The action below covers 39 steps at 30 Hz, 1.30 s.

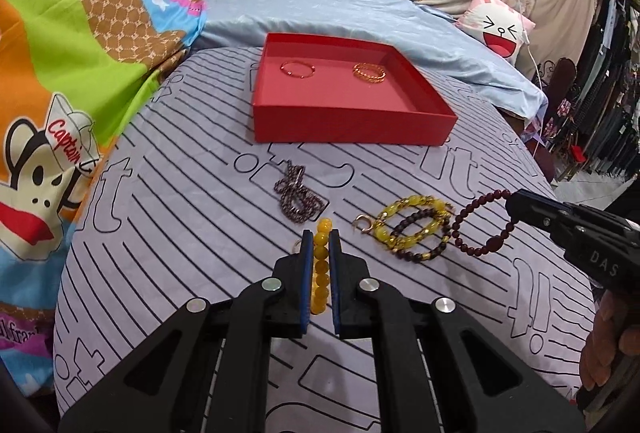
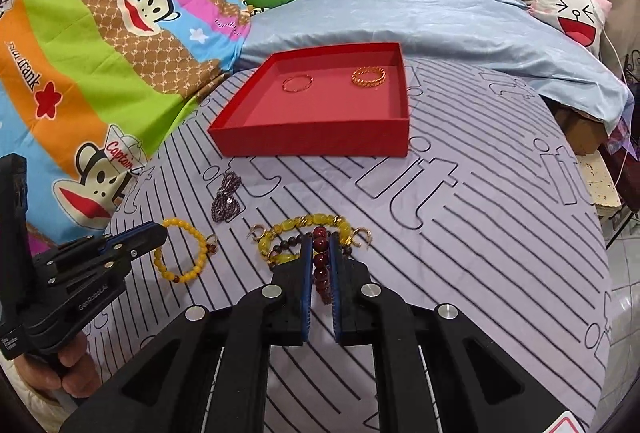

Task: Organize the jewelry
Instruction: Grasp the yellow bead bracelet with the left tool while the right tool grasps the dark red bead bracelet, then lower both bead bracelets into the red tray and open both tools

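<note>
Left gripper (image 1: 321,233): jaws narrow, closed on a yellow bead bracelet (image 1: 321,269), whose beads run in a line between the blue pads. In the right wrist view the same bracelet (image 2: 182,253) lies as a loop on the striped bed cover (image 2: 460,225), with the left gripper (image 2: 158,231) at its left edge.

Right gripper (image 2: 321,239): jaws narrow, closed on a dark red bead bracelet (image 2: 321,261). In the left wrist view that bracelet (image 1: 480,225) forms a loop on the cover, its far end in the right gripper (image 1: 510,201).

Just beside the dark red bracelet, a translucent yellow bracelet (image 1: 408,221) and a dark brown bead bracelet (image 1: 416,237) lie overlapping. A dark chain necklace (image 1: 298,193) lies bunched between these and the box.

A red open box (image 1: 352,125) sits farther back on the cover. Inside it, well apart from each other: a thin rose-coloured ring (image 1: 297,69) on the left, a twisted gold ring (image 1: 369,73) on the right.
</note>
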Each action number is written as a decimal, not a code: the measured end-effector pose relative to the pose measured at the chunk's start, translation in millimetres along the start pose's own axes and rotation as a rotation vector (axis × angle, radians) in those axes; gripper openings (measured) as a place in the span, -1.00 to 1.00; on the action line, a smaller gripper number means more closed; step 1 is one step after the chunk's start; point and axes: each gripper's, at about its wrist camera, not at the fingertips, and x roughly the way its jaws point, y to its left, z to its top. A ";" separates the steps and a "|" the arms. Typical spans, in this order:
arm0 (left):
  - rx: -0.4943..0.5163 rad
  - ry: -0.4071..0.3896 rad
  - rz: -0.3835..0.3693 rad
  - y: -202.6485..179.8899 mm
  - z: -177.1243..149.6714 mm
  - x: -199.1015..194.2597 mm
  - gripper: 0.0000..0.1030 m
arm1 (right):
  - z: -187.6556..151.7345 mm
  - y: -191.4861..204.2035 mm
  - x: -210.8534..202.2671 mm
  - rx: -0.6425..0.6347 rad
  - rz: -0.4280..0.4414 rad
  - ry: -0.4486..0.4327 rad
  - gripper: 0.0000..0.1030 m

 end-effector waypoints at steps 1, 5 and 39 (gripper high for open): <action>0.004 -0.001 -0.004 -1.0 3.2 -0.4 -0.86 | 3.5 -2.4 -2.1 0.000 -0.008 -0.007 -0.85; 0.031 -0.020 -0.028 -8.5 23.0 -3.2 -0.86 | 19.3 -10.8 -5.4 -0.004 -0.028 -0.031 -0.85; -0.001 0.001 -0.029 26.7 183.8 190.3 -0.85 | 175.1 -40.2 194.2 0.036 -0.032 0.038 -0.85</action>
